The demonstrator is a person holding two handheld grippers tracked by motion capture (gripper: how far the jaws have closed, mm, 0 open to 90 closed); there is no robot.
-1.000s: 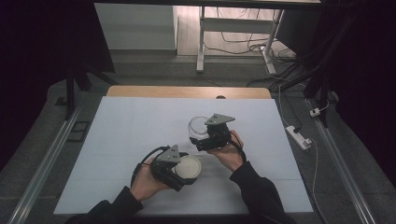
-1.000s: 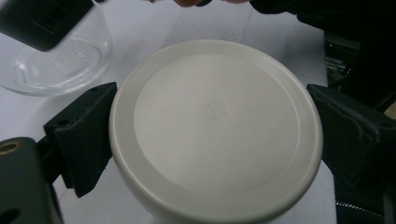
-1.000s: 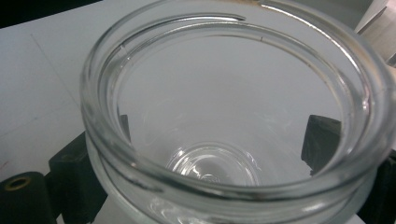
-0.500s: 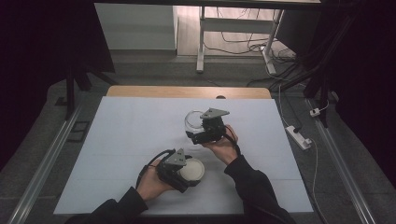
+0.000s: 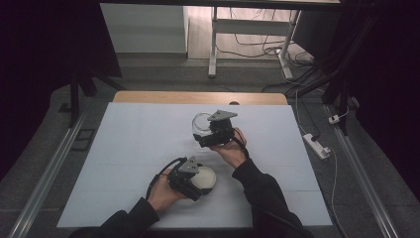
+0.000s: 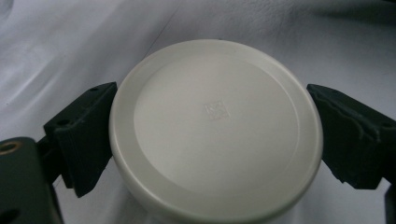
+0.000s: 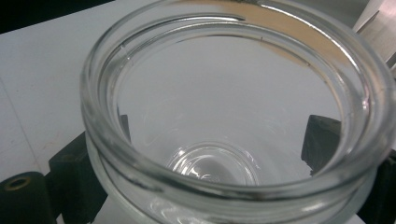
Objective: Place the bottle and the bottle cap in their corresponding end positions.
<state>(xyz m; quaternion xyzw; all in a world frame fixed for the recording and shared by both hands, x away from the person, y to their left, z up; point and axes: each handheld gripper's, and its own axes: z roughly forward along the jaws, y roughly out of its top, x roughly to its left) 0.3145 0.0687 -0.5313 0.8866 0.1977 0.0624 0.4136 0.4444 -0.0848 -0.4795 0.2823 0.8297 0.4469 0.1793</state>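
A round white lid lies flat-face up between the black jaws of my left gripper, which press on its two sides. In the high view that lid and the left gripper sit near the table's front middle. My right gripper is shut on a clear glass jar, whose open mouth faces the camera; the jar looks empty. From above, the jar and the right gripper are at the table's centre, a little beyond and right of the left one.
A pale sheet covers the table, with a wooden strip along the far edge. Metal rails run down both sides. A power strip lies on the floor at the right.
My right gripper has carried the jar a little farther away and to the left. The left gripper with the lid has hardly moved.
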